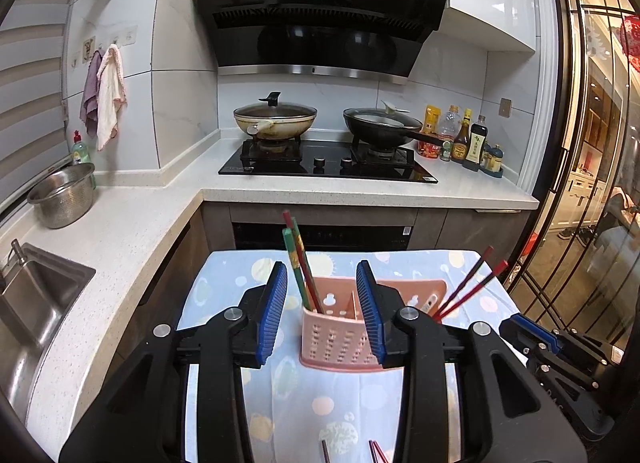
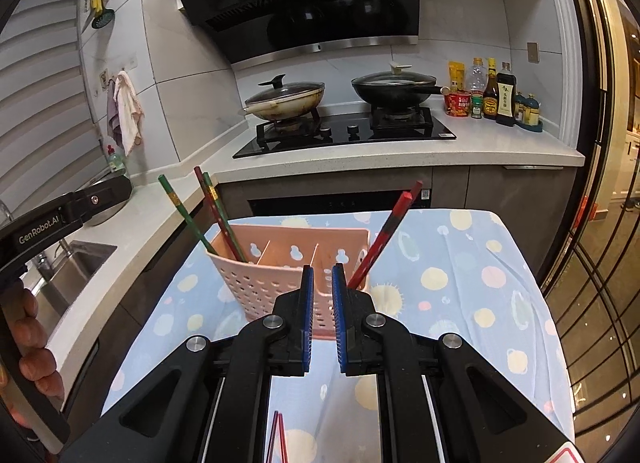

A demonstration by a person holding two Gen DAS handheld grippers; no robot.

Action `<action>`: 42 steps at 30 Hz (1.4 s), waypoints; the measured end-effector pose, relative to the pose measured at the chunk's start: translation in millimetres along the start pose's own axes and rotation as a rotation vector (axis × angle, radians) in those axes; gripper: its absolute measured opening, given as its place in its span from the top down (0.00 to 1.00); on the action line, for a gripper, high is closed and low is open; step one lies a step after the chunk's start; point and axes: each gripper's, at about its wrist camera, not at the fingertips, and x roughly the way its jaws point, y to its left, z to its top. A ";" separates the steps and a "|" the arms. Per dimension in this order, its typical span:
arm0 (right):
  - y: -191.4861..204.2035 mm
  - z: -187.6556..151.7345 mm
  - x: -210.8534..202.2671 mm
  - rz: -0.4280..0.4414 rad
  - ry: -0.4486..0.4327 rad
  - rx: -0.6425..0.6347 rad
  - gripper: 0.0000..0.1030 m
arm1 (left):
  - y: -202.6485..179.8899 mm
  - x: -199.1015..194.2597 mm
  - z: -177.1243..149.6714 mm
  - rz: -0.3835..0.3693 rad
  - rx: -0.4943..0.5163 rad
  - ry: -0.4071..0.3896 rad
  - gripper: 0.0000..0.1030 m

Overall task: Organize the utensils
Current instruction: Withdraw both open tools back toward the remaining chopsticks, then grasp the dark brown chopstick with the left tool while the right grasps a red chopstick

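Observation:
A pink perforated utensil holder (image 1: 340, 333) (image 2: 280, 263) with compartments stands on a small table with a blue dotted cloth (image 1: 224, 295) (image 2: 460, 283). Green and red chopsticks (image 1: 298, 263) (image 2: 212, 215) lean in its left compartment. Two red chopsticks (image 1: 472, 283) (image 2: 390, 231) lean in its right compartment. More red chopsticks (image 1: 376, 453) (image 2: 278, 439) lie on the cloth near the front edge. My left gripper (image 1: 322, 269) is open, its pads either side of the holder's left part. My right gripper (image 2: 321, 269) is nearly shut and empty, just before the holder; it also shows in the left wrist view (image 1: 560, 343).
Behind the table is an L-shaped counter (image 1: 360, 191) with a gas hob, a wok (image 1: 274, 121) and a black pan (image 1: 384, 125). Sauce bottles (image 1: 468, 139) stand at the right. A steel colander (image 1: 64, 195) and a sink (image 1: 32, 303) are at the left. A glass door (image 1: 592, 183) is at the right.

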 end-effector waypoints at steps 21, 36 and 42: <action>13.5 -179.2 -75.8 0.006 0.238 0.001 0.89 | 18.1 -70.9 -185.5 0.025 -0.013 0.264 0.55; 12.8 -253.7 -77.4 -0.008 0.351 0.036 0.79 | 1.5 -79.5 -279.5 -0.014 -0.016 0.439 0.51; 12.1 -261.0 -74.4 -0.003 0.363 0.045 0.79 | -3.8 -78.1 -287.7 -0.012 -0.008 0.451 0.45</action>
